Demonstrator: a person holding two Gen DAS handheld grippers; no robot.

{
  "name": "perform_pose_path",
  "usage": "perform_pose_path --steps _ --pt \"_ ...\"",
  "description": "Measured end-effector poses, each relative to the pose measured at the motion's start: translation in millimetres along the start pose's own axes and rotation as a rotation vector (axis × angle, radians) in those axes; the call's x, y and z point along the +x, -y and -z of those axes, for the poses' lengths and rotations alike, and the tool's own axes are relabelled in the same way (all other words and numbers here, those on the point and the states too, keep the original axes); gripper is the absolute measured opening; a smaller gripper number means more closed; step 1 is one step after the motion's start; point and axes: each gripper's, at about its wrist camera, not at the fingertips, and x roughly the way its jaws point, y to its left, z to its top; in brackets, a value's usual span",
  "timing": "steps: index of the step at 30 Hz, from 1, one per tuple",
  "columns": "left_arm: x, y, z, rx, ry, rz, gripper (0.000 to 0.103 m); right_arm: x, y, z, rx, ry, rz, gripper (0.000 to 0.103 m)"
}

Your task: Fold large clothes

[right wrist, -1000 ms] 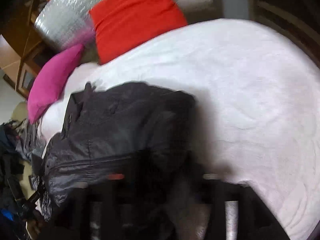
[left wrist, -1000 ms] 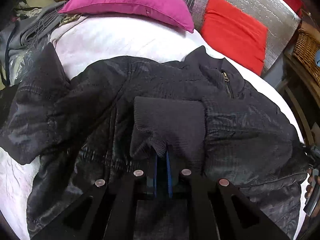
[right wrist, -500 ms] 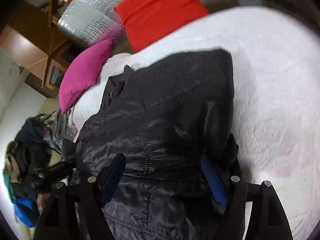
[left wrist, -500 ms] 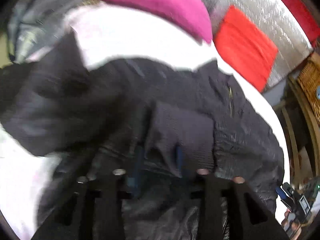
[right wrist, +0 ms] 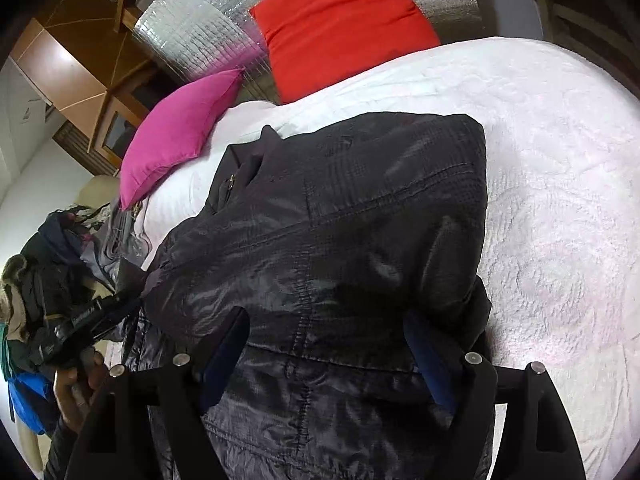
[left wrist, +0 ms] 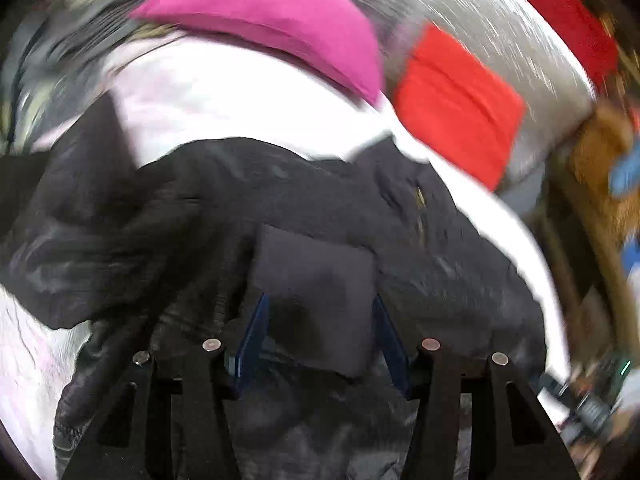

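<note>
white textured bedspread (right wrist: 560,200) covers the bed. a magenta pillow (right wrist: 180,132) lies at the head end, with a red cushion (right wrist: 340,20) just beside it, leaning on a silvery quilted panel (right wrist: 192,28). wooden furniture (right wrist: 72,68) stands behind that. off the bed's far side there's a messy heap of clothes (right wrist: 36,280), something blue (right wrist: 24,400) low in it. left view's blurry, with a wicker-looking brown thing (left wrist: 600,152) at its right edge.
</note>
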Motion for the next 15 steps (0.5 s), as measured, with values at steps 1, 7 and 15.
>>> perform_pose_path --steps 1,7,15 --pt "-1.1 -6.4 -3.6 -0.008 -0.006 -0.005 0.055 1.4 2.1 0.5 0.005 0.000 -0.006 0.082" --pt "4.5 -8.5 -13.7 0.059 -0.051 0.037 0.055 1.4 4.7 3.2 0.006 0.008 -0.010 0.082" --pt "29.0 10.5 -11.8 0.195 -0.048 -0.287 0.051 -10.4 -7.9 -5.5 0.012 -0.002 0.002 0.082"
